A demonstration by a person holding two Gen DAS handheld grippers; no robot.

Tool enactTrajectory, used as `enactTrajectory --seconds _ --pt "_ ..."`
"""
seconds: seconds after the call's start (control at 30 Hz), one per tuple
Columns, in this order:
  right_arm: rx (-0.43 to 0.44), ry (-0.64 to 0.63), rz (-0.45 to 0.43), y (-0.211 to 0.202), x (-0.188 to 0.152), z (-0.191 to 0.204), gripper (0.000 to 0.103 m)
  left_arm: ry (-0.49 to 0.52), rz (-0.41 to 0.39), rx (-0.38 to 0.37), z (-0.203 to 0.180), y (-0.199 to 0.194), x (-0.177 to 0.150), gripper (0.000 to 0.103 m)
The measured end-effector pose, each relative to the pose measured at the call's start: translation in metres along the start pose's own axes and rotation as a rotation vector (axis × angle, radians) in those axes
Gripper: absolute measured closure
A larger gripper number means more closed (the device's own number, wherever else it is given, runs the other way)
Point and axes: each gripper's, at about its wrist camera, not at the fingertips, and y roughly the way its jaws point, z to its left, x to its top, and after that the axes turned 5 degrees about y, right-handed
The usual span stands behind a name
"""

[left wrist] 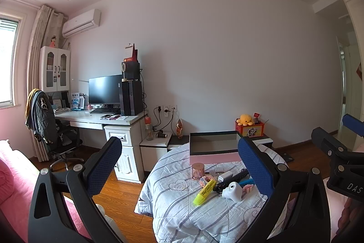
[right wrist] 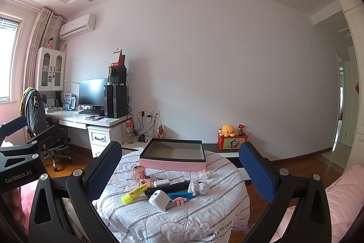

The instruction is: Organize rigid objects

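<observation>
Both grippers, left gripper (left wrist: 179, 165) and right gripper (right wrist: 180, 169), have fingers spread wide, empty, well short of the quilt-covered round table (right wrist: 182, 220). Yellow plastic highlighter (right wrist: 134, 193) lies before the pink tray (right wrist: 173, 164); probably light, stiff, slippery: grip mid-barrel.

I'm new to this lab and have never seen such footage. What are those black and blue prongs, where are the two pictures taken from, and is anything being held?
The prongs are the fingers of two hand-held grippers; a person carries one in each hand. Each picture comes from a camera on a gripper looking forward: the left gripper and the right gripper. Both are wide open and hold nothing. Ahead, a striped quilted surface bears an empty pink shallow box, a yellow highlighter pen, a rose-gold metallic jar, a white plastic gadget and other small items.
</observation>
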Motion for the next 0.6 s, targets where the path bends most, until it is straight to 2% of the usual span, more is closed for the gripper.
enactTrajectory --seconds 0.6 --pt "-0.002 -0.001 0.011 -0.0007 -0.0021 0.0016 0.0 0.008 0.012 -0.006 -0.0053 0.0096 -0.0074 0.0"
